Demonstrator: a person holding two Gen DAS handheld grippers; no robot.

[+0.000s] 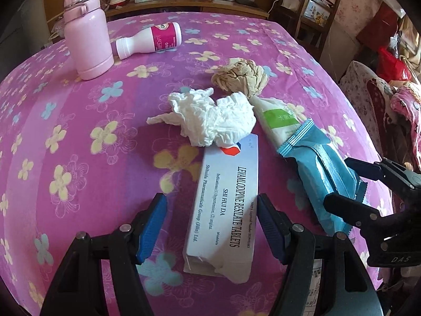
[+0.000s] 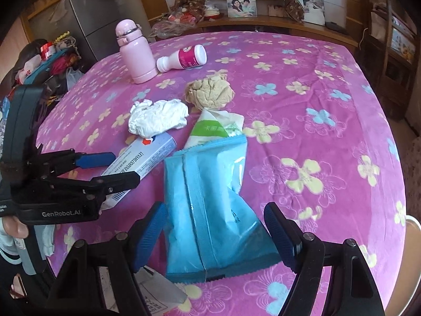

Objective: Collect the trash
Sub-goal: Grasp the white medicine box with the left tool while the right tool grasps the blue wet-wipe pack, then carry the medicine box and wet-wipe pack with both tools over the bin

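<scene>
A white tablet box (image 1: pixel 223 210) lies between the open fingers of my left gripper (image 1: pixel 211 226); it also shows in the right wrist view (image 2: pixel 142 158). A blue wrapper (image 2: pixel 210 205) lies between the open fingers of my right gripper (image 2: pixel 215 234); in the left wrist view the wrapper (image 1: pixel 323 173) sits with the right gripper (image 1: pixel 339 181) around its end. A white crumpled tissue (image 1: pixel 213 118), a beige crumpled paper ball (image 1: pixel 239 77) and a white-green packet (image 1: pixel 279 121) lie beyond.
A pink flask (image 1: pixel 86 34) stands at the far left with a white-pink bottle (image 1: pixel 152 40) lying beside it. The pink flowered tablecloth (image 1: pixel 79 144) covers the table. Wooden chairs (image 1: pixel 310 13) and clutter stand to the right. A shelf with photos (image 2: pixel 242 8) runs behind.
</scene>
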